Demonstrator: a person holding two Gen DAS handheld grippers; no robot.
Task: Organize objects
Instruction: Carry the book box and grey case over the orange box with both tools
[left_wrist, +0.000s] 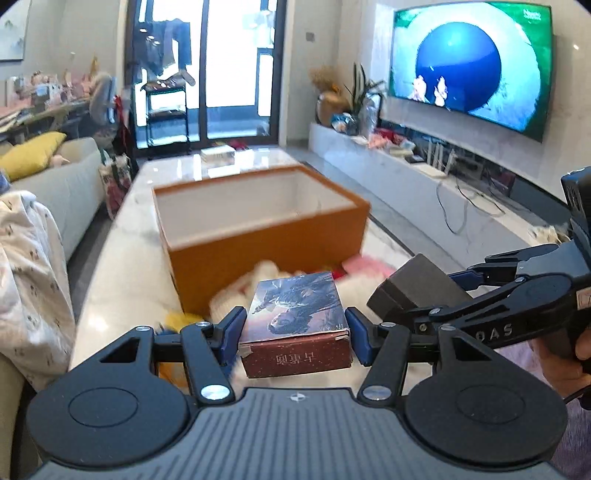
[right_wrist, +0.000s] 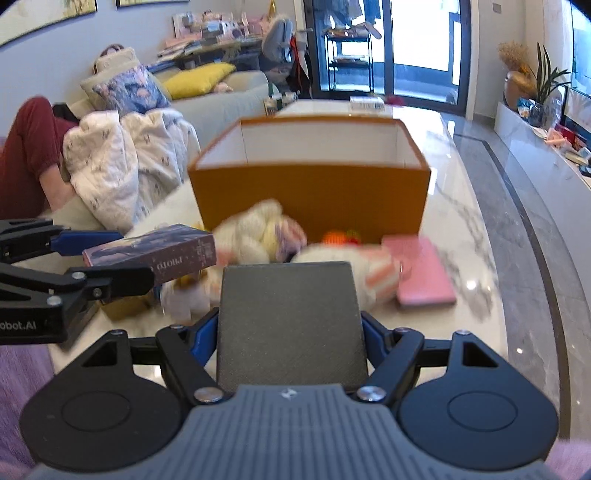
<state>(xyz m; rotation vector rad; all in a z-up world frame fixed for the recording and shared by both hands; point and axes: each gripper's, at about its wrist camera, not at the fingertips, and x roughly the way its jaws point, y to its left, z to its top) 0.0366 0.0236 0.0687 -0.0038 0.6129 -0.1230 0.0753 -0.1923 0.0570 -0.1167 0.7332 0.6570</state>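
An open orange box (right_wrist: 312, 199) sits on the marble desk (right_wrist: 461, 206), soft toys and a pink case (right_wrist: 424, 271) heaped just before it. The right gripper (right_wrist: 291, 332) clamps a plain grey box (right_wrist: 290, 321); the left gripper (left_wrist: 295, 332) grips a picture-printed carton (left_wrist: 295, 325) with red Chinese lettering, too small to read; both are lifted above the desk.

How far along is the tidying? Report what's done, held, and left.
Done: nothing visible yet inside the orange box; its floor is hidden. In hand: the left tool grips the picture-printed box, and the right tool grips the dark grey box, both lifted short of the orange box. Left: the plush toys and pink case on the table.
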